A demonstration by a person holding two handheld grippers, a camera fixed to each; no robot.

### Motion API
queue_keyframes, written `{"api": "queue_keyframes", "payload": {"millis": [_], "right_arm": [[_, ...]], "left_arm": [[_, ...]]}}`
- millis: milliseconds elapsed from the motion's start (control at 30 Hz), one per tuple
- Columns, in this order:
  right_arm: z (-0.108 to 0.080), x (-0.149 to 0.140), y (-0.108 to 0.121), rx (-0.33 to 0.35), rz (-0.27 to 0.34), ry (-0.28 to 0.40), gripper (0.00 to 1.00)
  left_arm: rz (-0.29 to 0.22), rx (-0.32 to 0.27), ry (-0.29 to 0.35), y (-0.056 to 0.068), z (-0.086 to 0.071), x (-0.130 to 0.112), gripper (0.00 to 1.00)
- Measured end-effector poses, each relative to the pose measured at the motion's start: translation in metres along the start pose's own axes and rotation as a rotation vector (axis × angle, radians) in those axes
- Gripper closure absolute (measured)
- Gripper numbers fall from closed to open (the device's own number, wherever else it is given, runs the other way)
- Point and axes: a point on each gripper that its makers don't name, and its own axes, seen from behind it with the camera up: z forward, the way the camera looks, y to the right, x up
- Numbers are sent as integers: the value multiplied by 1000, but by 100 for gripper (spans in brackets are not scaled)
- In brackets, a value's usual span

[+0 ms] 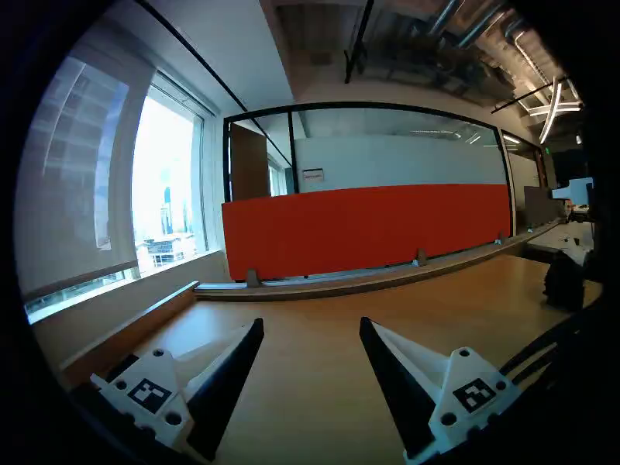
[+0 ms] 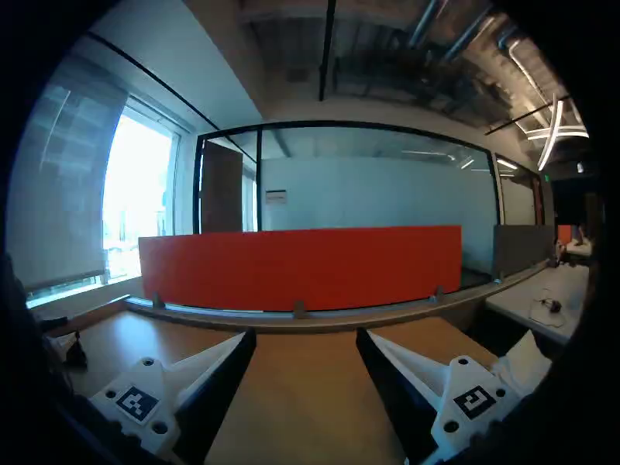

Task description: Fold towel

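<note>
Desktop point(image 1: 310, 395) beneath wide-open tongs point(image 1: 311, 320) point(image 2: 306, 332)

White fingers point(image 1: 434, 372), black pads point(image 1: 387, 372), square markers point(image 1: 474, 394), seemingly screws point(image 1: 463, 353), on left claw point(image 1: 311, 325) and right claw point(image 2: 304, 335).

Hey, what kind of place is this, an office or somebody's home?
Most likely an open-plan office: long wooden desks split by a red divider screen, a glass-walled room behind it, and exposed pipes on the ceiling.
</note>
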Motion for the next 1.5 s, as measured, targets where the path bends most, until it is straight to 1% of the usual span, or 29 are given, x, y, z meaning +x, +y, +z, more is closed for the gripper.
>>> {"api": "queue_keyframes", "payload": {"millis": [67, 267, 467, 667, 867, 1067, 1367, 1500], "right_arm": [[2, -2, -2, -3, -9, 0, 0], [4, -11, -12, 4, -30, -8, 0], [4, -23, -19, 15, -55, -21, 0], [6, -29, -21, 14, -48, -17, 0], [8, -28, -18, 13, -45, -4, 0], [10, -28, -16, 15, -50, -4, 0], [13, -29, -13, 14, -43, -5, 0], [13, -28, -12, 14, -44, -3, 0]], "left_arm": [[-1, 3, 3, -1, 0, -6, 8], [-16, 5, 19, 3, 0, -21, 8], [-24, 19, 25, 3, 0, -35, 8], [-51, 25, 38, 5, 2, -47, 8], [-52, 30, 39, 8, 2, -58, 8], [-54, 34, 42, 7, 3, -62, 8], [-90, 45, 37, -1, 5, -67, 8], [-92, 46, 37, -2, 5, -67, 9]]}}
